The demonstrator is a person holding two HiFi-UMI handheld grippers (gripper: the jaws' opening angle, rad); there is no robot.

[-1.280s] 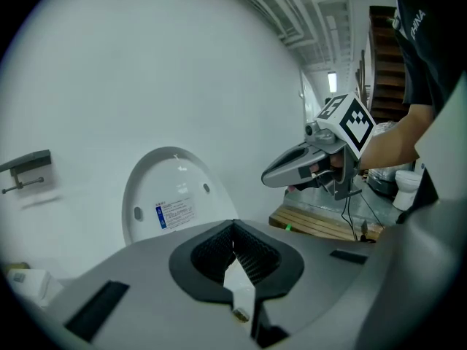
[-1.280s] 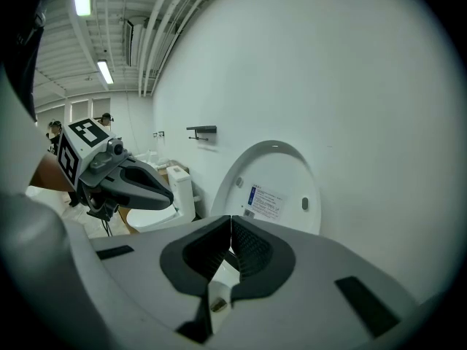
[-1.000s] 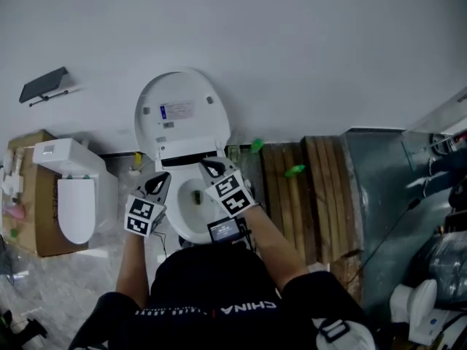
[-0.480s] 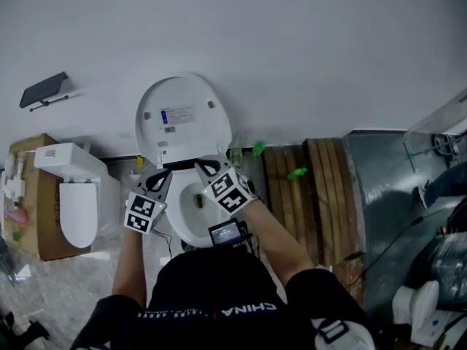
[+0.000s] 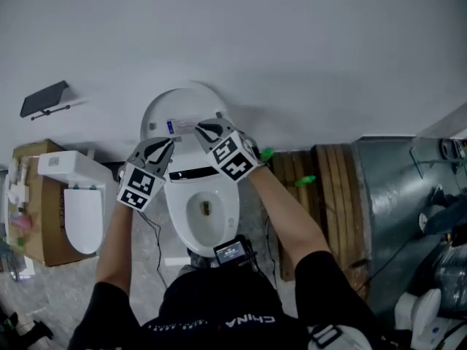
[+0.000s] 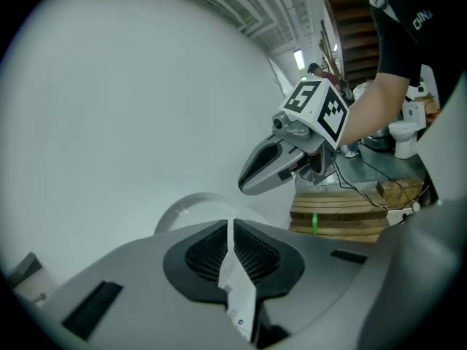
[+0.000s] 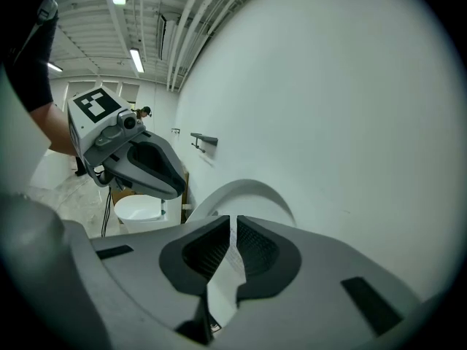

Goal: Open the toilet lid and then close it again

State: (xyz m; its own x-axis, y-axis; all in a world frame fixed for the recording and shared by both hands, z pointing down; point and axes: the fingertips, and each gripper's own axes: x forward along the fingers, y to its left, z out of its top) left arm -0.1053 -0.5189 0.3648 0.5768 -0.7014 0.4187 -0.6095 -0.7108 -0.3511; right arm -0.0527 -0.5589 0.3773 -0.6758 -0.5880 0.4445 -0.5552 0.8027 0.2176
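A white toilet stands against the wall with its lid (image 5: 182, 109) raised and leaning back, and the bowl (image 5: 203, 211) is uncovered. My left gripper (image 5: 169, 143) is shut and its tip is at the lower left of the lid's inner face. My right gripper (image 5: 198, 127) is shut too, with its tip on the label area of the lid. In the left gripper view the shut jaws (image 6: 228, 224) point at the lid's rim (image 6: 191, 201), with the right gripper (image 6: 266, 170) hanging above. The right gripper view shows its shut jaws (image 7: 233, 221) before the lid (image 7: 252, 190). Neither gripper holds anything.
A second white toilet (image 5: 76, 195) sits on a cardboard box (image 5: 29, 195) at the left. A wooden pallet (image 5: 332, 188) lies right of the bowl. A black shelf (image 5: 44, 97) hangs on the wall. A small screen device (image 5: 232, 251) sits below the bowl.
Both grippers have risen from beside the bowl's rim up to the raised lid. The lid still leans against the wall.
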